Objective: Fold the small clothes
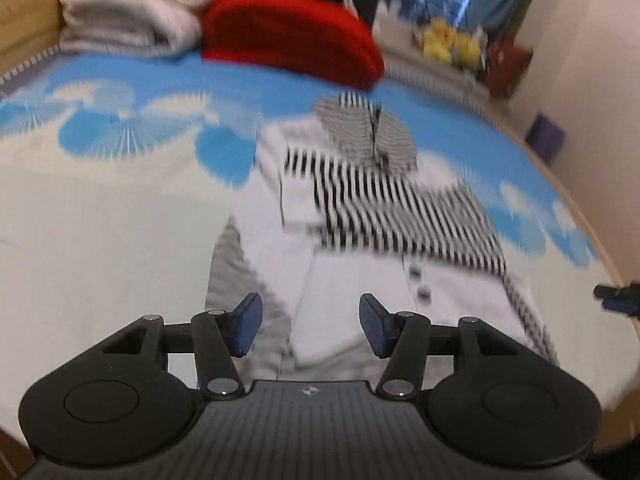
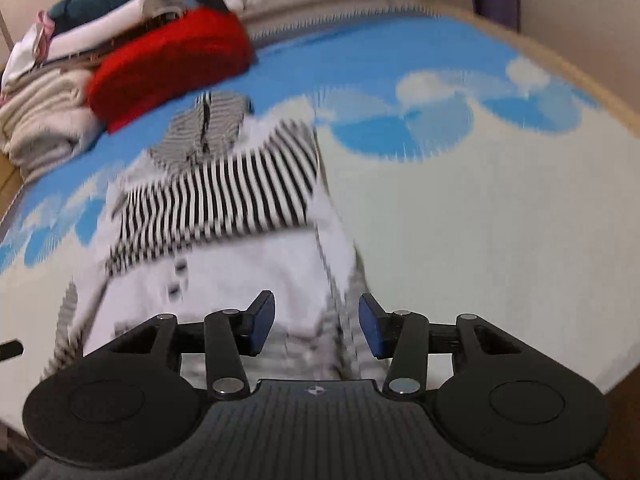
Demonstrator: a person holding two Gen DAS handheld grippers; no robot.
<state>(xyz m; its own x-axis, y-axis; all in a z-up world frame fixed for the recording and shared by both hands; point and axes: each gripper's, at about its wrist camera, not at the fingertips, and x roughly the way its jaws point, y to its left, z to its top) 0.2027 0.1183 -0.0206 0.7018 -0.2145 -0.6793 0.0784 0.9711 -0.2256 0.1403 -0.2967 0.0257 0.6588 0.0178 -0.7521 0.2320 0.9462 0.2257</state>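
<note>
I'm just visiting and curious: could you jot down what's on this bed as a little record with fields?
Surface: bed cover printed with blue sky and clouds
Garment: small white and black-striped piece, partly folded, lying flat
Left claw: open, nothing between its pads
Right claw: open, nothing held
Behind: red cushion beside a pile of folded laundry

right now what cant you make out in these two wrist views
- Striped garment: motion blur in both views smears its folds, so how neatly it lies is unclear.
- Its near hem: hidden in both views, behind the left gripper and the right gripper.
- Yellow things on the far ledge: too blurred to name.
- Dark object at the left view's right edge: cut off.
- Folded pile: items blur together.
</note>
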